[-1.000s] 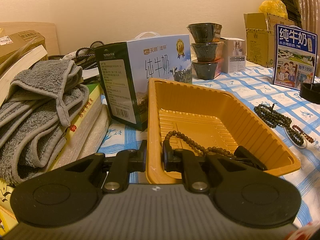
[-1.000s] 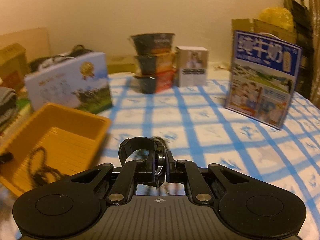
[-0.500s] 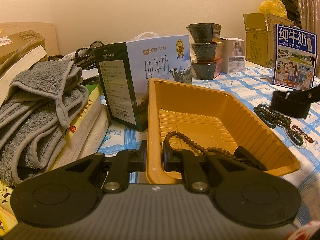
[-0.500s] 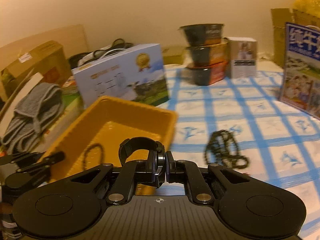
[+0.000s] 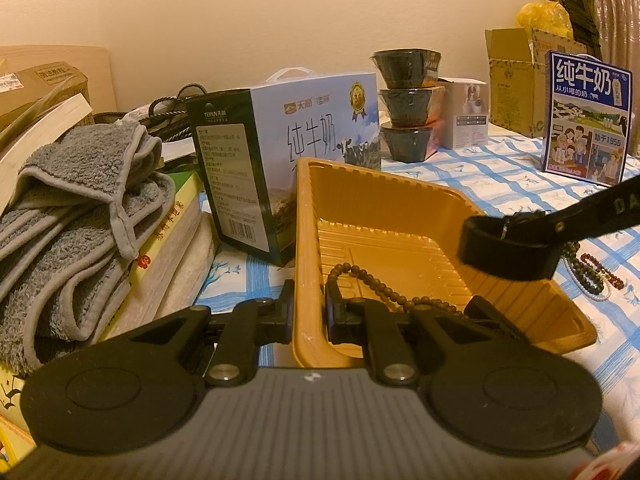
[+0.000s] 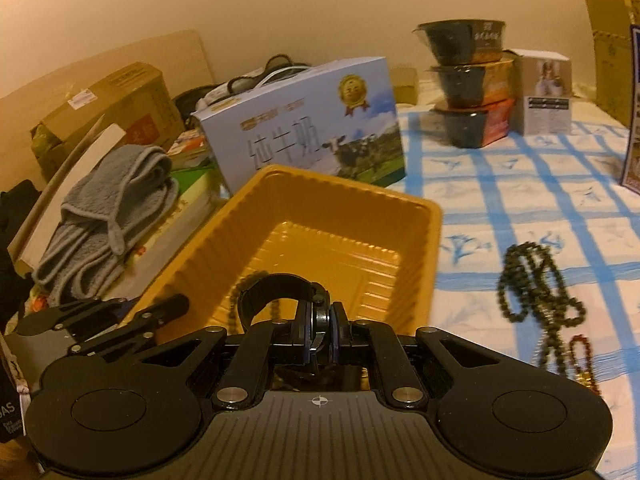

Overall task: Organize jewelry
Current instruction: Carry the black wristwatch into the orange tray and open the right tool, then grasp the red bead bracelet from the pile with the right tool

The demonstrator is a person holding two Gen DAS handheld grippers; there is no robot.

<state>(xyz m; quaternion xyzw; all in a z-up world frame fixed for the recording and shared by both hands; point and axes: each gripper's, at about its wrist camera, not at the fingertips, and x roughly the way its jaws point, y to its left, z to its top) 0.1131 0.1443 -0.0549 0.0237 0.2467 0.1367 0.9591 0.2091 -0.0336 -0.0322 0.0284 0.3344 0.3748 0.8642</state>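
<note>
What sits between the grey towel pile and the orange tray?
In the left wrist view, a blue-and-white milk carton box stands between the grey towel and the orange tray.

A: Wall? 
B: Plain cream wall (image 5: 248,12) behind everything, lit warm yellow, no markings.

A: Work surface? 
B: A table under a white cloth with a blue grid (image 5: 500,176), small blue motifs in the squares.

A: Left side? 
B: Folded grey towel (image 5: 80,208) lying on a stack of books (image 5: 172,248). Behind them a cardboard box (image 6: 108,104) and a pale wooden board (image 6: 160,54) leaning on the wall.

A: Rear? 
B: A blue-and-white milk carton box (image 5: 304,148) with a handle, three stacked dark bowls (image 5: 408,100), a small white box (image 5: 466,114) just beside them.

A: Right? 
B: An open cardboard box (image 5: 514,76) with a yellow bag (image 5: 542,16) behind it, and an upright blue milk carton (image 5: 586,116).
</note>
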